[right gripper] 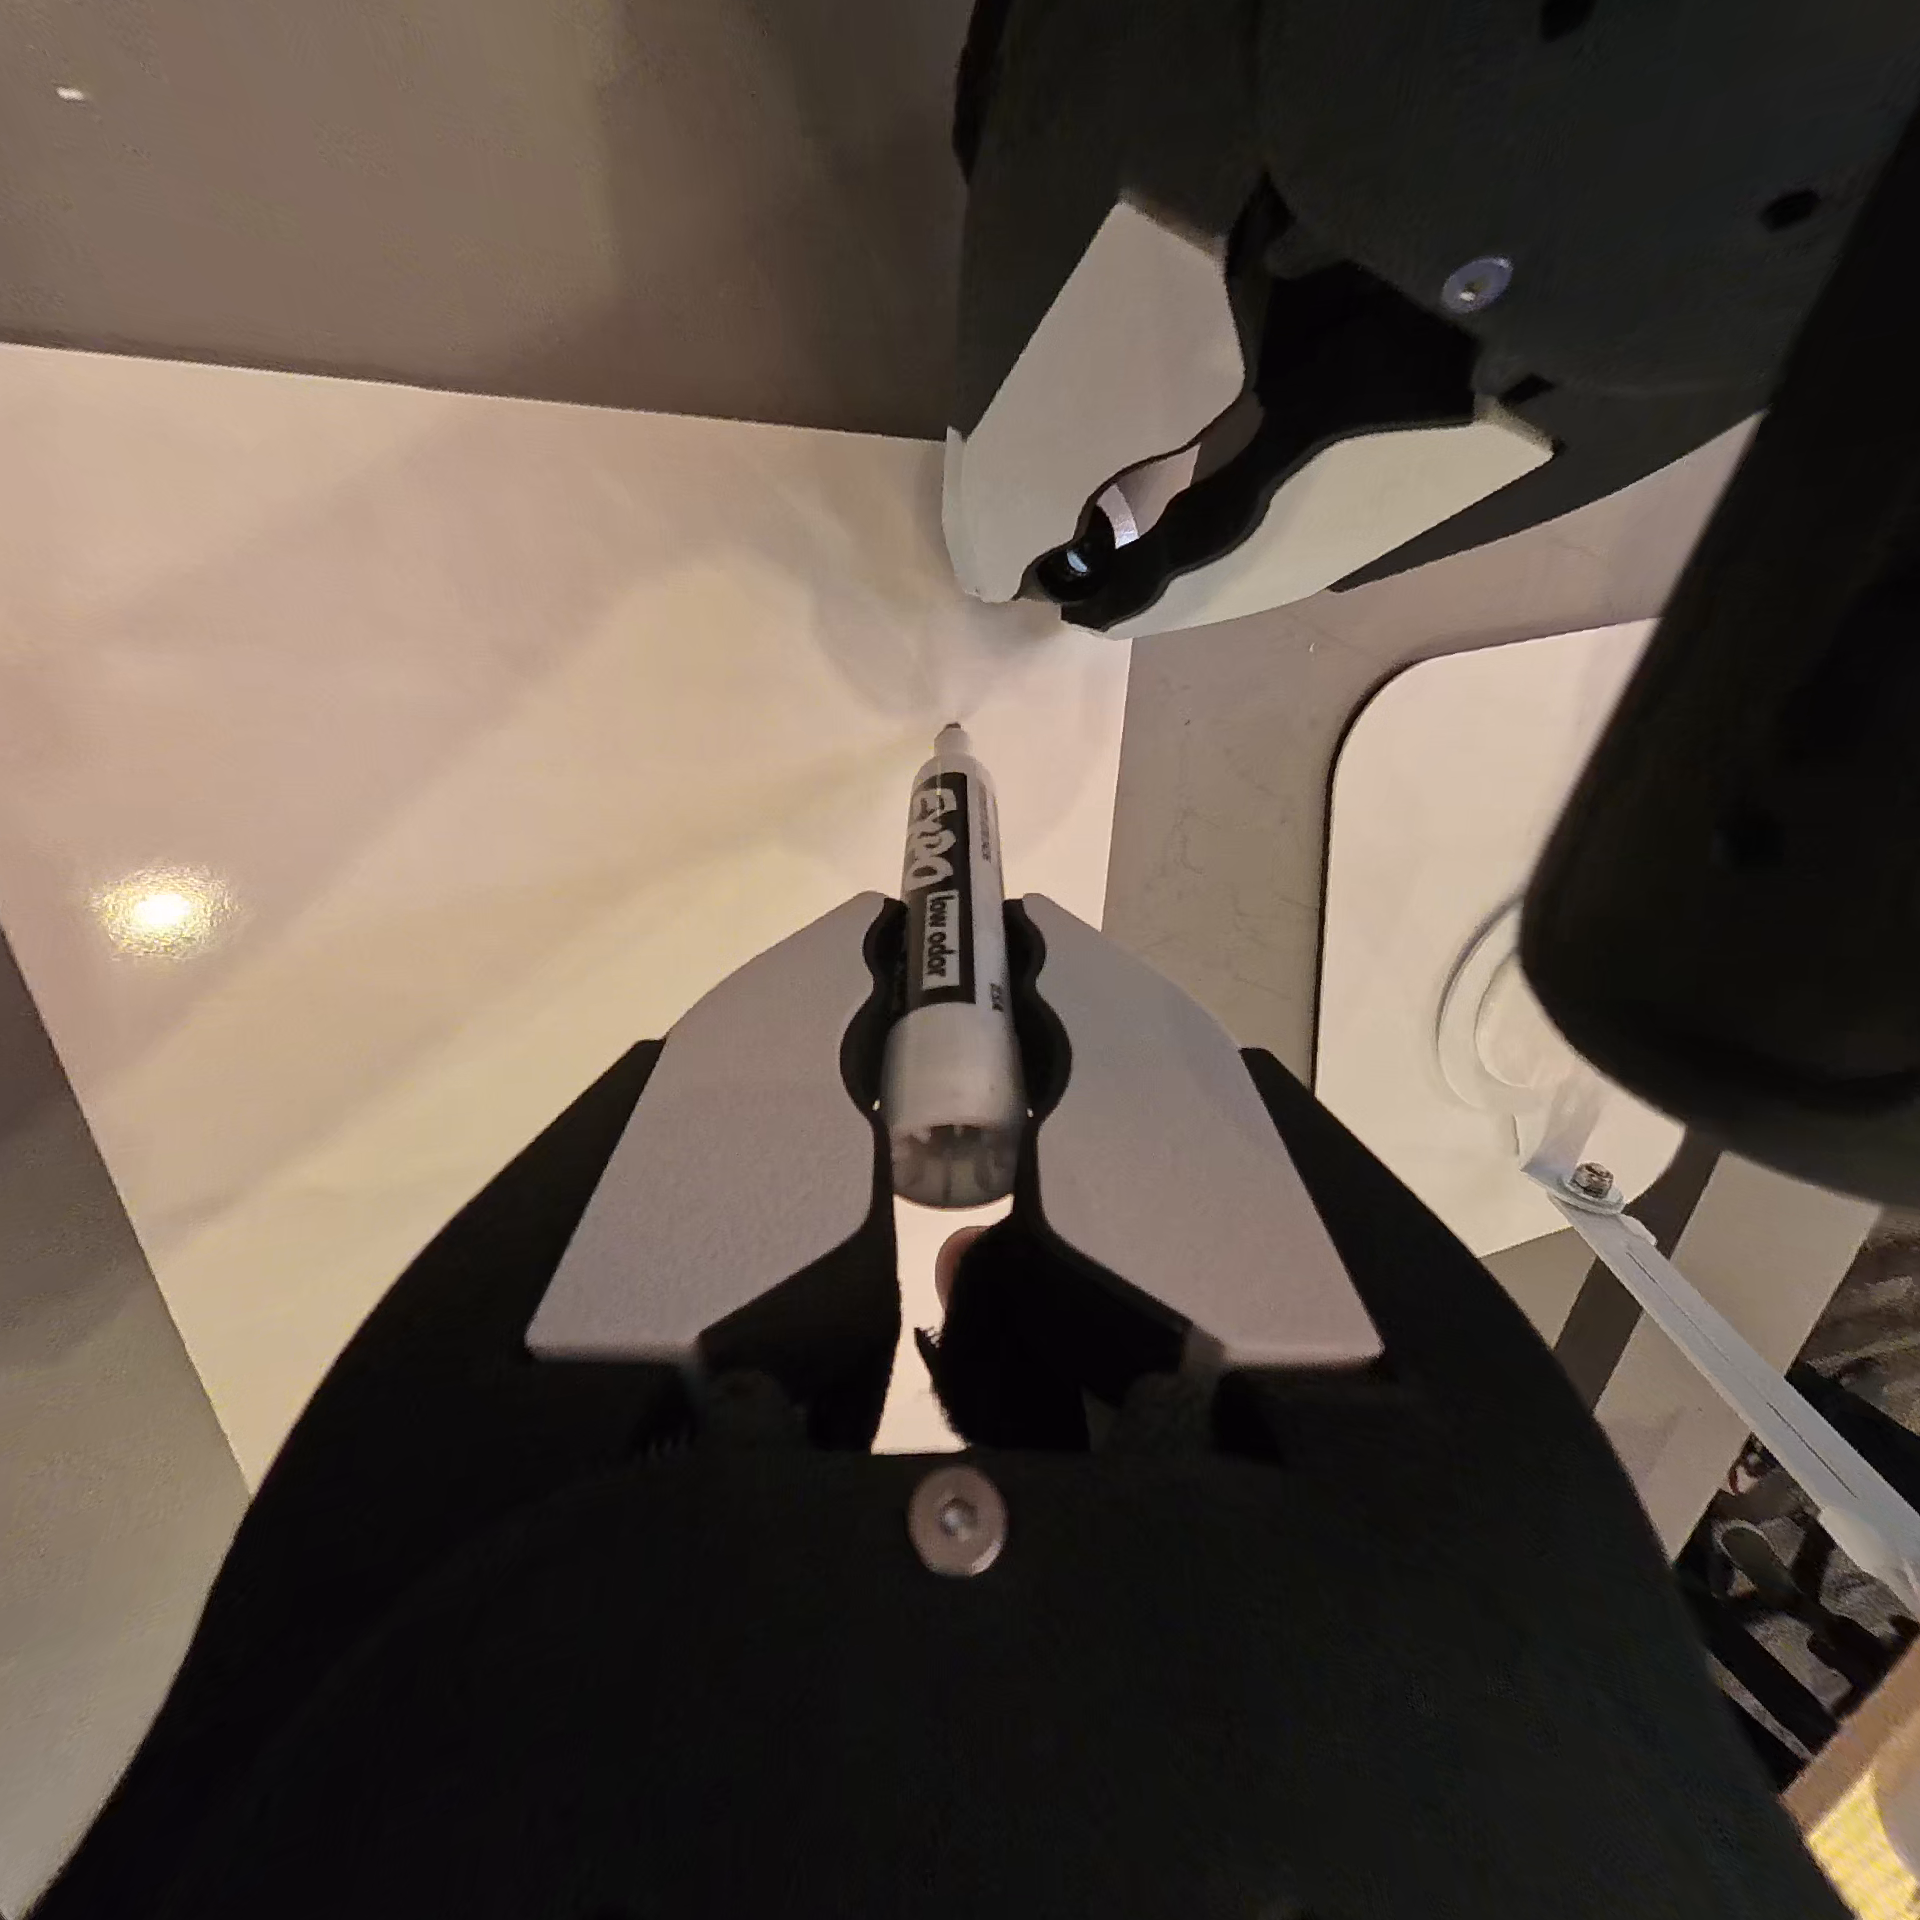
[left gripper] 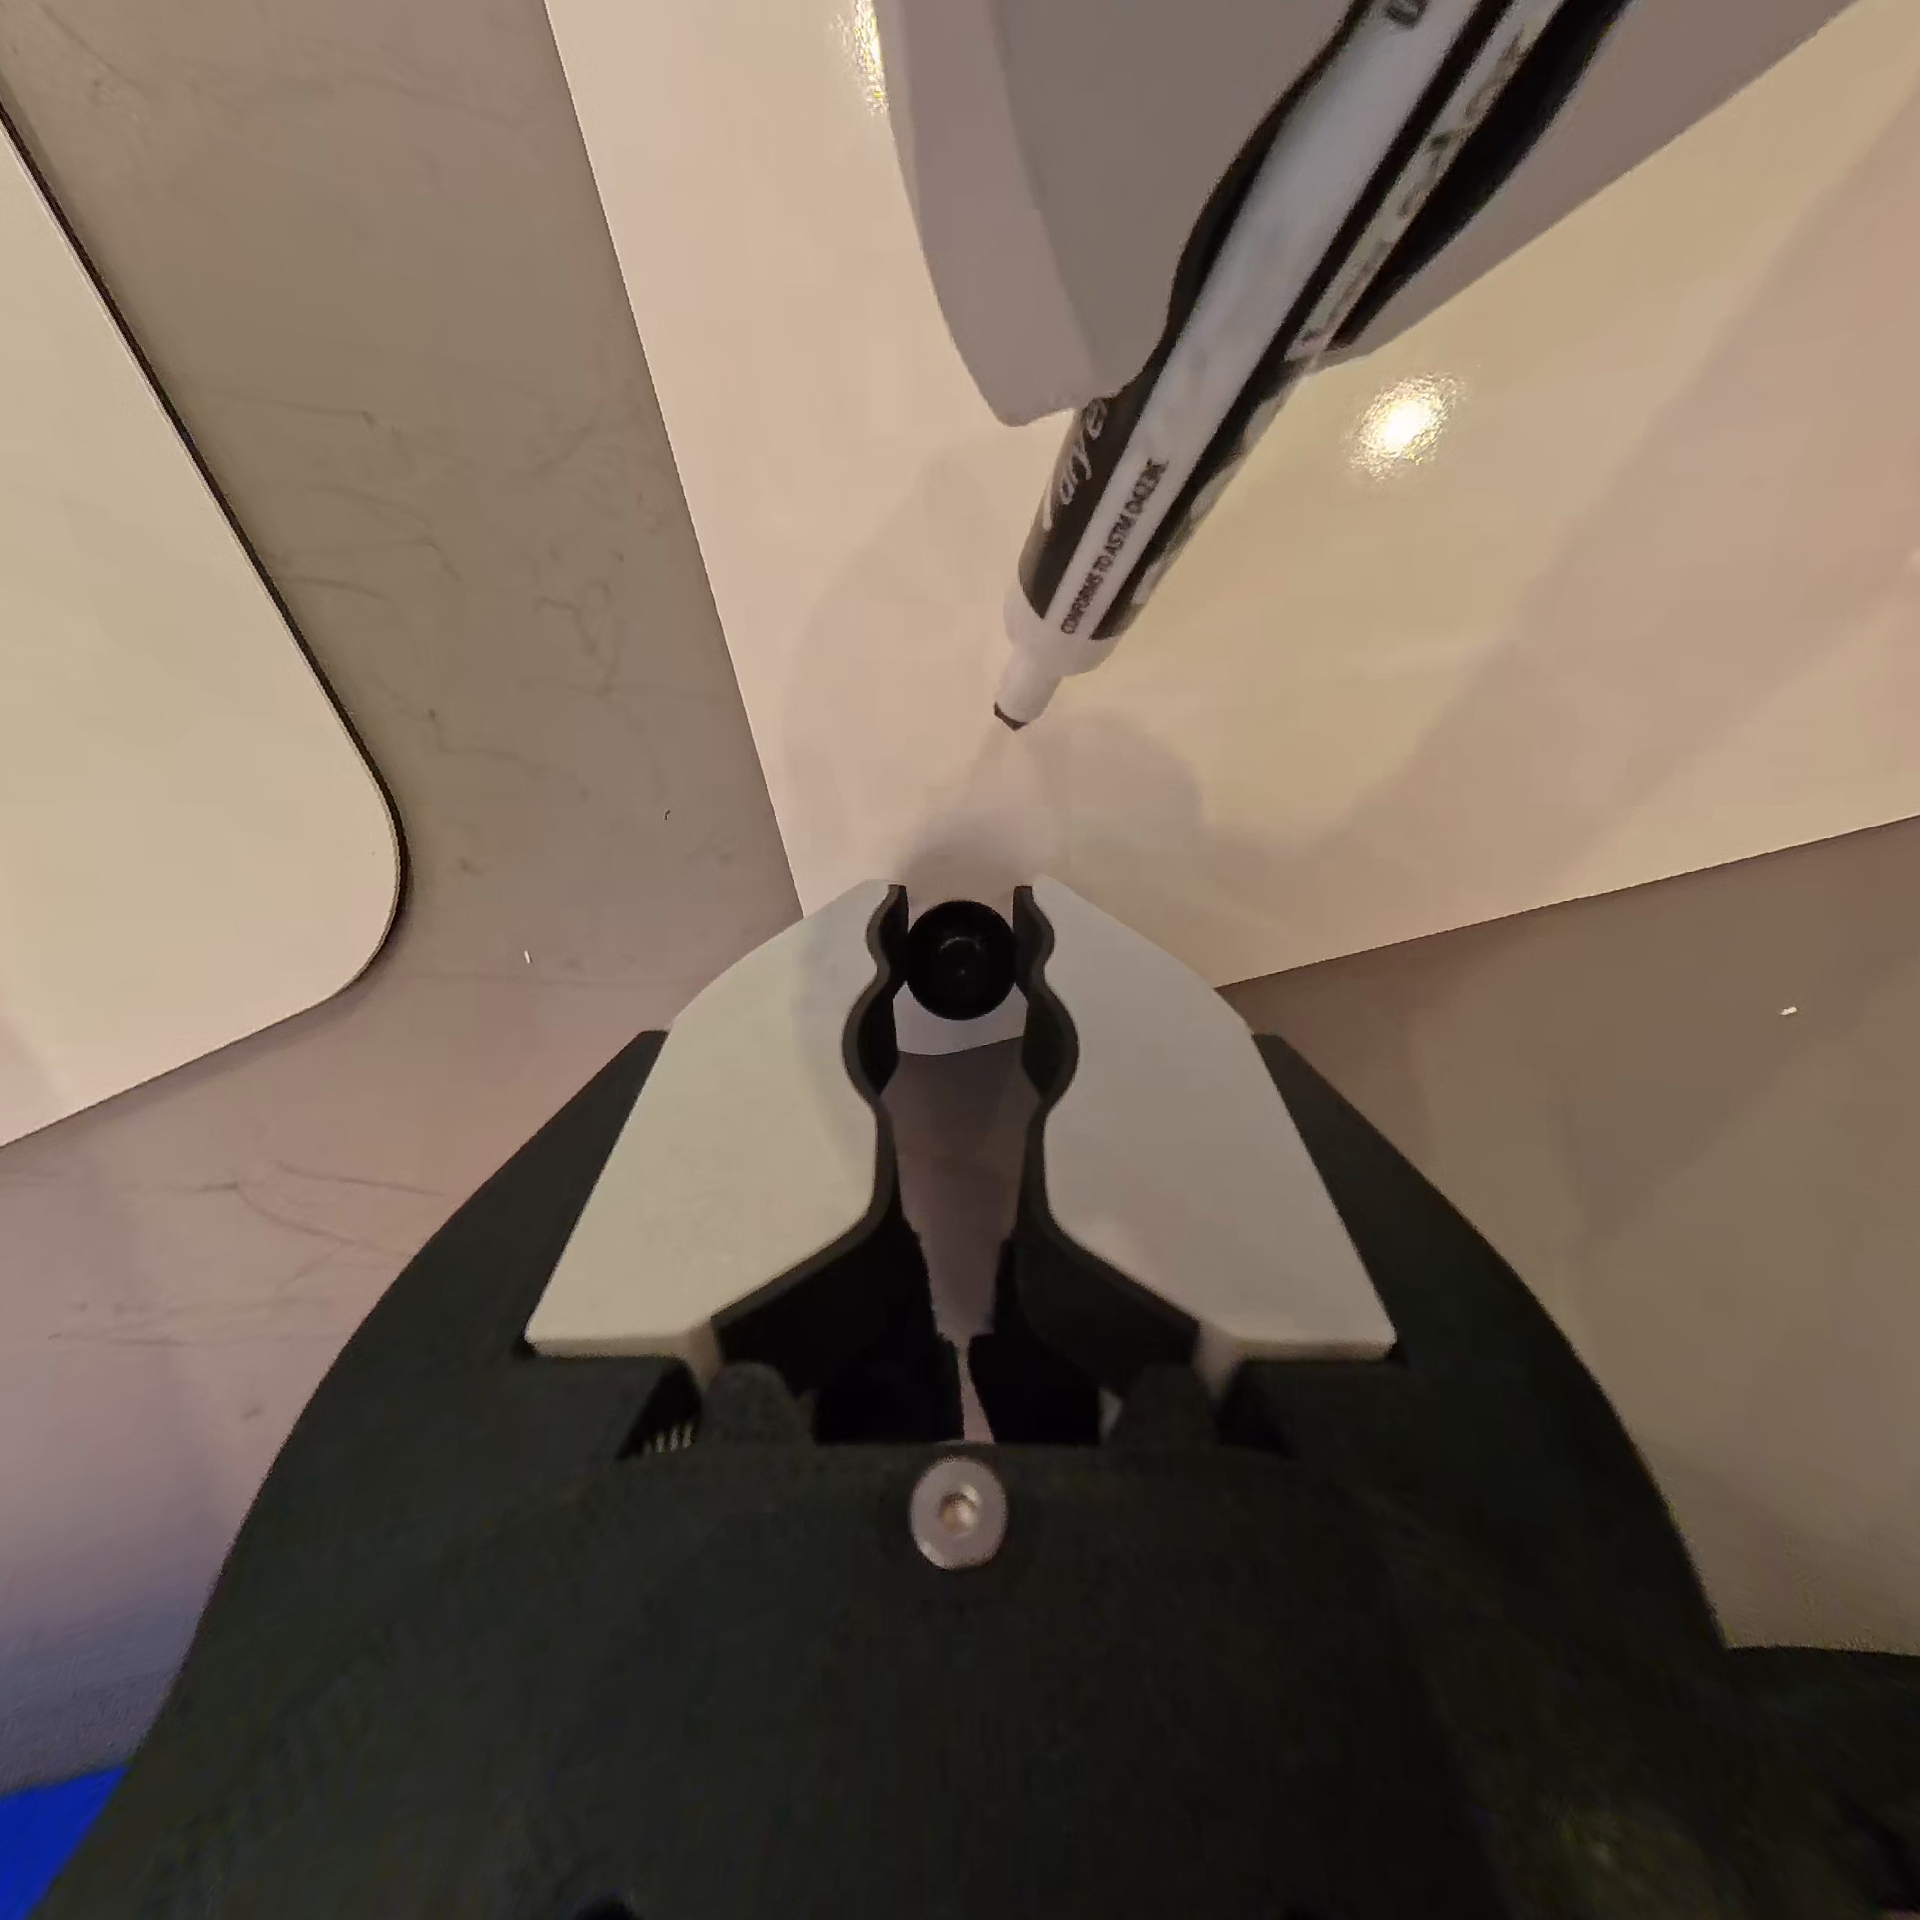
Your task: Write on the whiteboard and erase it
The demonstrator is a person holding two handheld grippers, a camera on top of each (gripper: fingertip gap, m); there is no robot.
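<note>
My right gripper [right gripper: 951, 935] is shut on a black-and-white dry-erase marker [right gripper: 948, 914], uncapped, and points it forward at the white whiteboard [right gripper: 416, 675]. The marker's black tip [right gripper: 951, 734] sits at the board's surface near the board's right edge. I see no marks on the board. My left gripper [left gripper: 958, 956] is shut on the marker's round black cap [left gripper: 958, 964] and rests low over the board's corner [left gripper: 1351, 727]. In the left wrist view the marker [left gripper: 1122, 520] comes down from above, its tip [left gripper: 1013, 717] just ahead of my left fingertips. The left gripper also shows in the right wrist view [right gripper: 1075, 582].
The board lies on a grey table [left gripper: 468, 520]. A second white panel with rounded corners [left gripper: 156, 623] lies beside it, also in the right wrist view [right gripper: 1455, 883]. A white metal bracket with a screw [right gripper: 1590, 1184] is at the right. A lamp's glare [right gripper: 156, 909] shows on the board. Across from one pair of fingers to the other is roughly 8 cm.
</note>
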